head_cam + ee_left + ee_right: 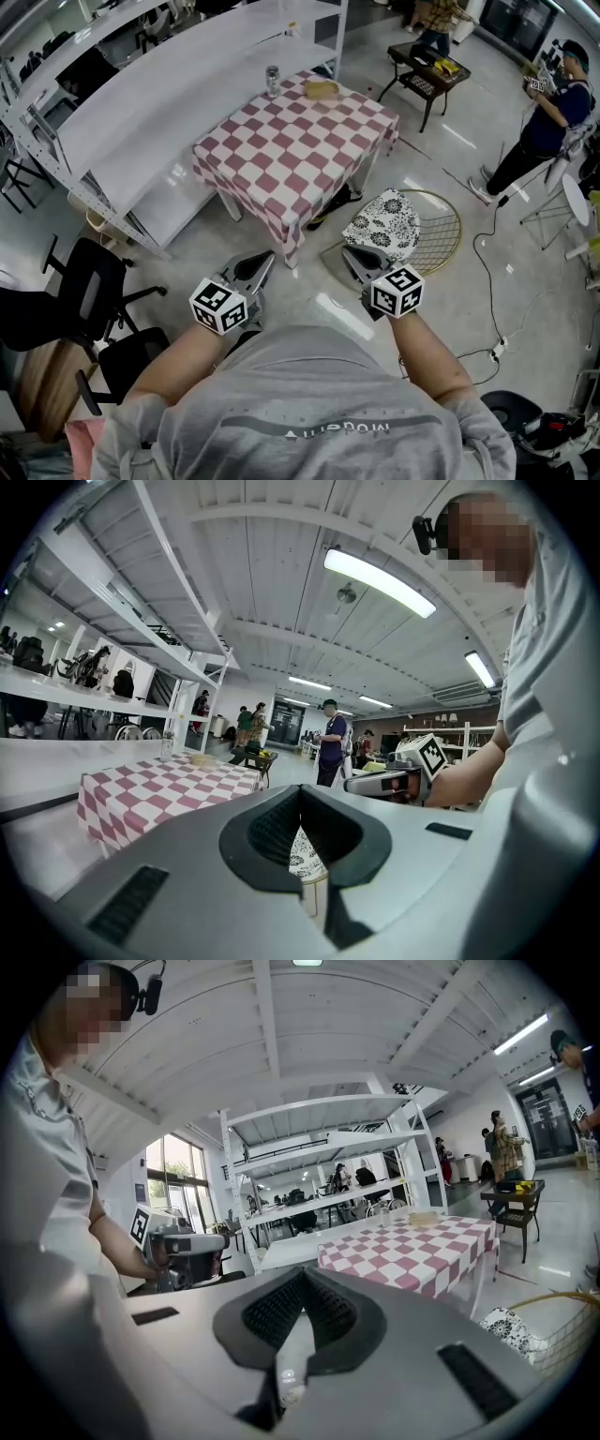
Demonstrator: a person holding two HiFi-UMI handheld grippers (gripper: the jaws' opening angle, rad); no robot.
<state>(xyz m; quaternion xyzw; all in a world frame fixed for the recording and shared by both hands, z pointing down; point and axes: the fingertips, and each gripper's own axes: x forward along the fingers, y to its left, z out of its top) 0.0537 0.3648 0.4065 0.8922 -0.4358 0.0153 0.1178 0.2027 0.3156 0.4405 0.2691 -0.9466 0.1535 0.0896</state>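
The left gripper and right gripper are hovering with jaws fully closed, gripping nothing. A black-and-white patterned cushion is lying just ahead of the right gripper. A pink-and-white checked table is standing farther ahead.

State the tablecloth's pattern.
The tablecloth is pink-and-white checked, clearest in the head view.

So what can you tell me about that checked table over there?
The table has a roughly square top, fully draped in a pink-red and white checked cloth that hangs down its sides. It stands level on the glossy floor beside a long white shelf unit. Near its far edge stand a small can and a low tan thing, too small to identify. Something dark lies underneath. The left tool and right tool are clear of it.
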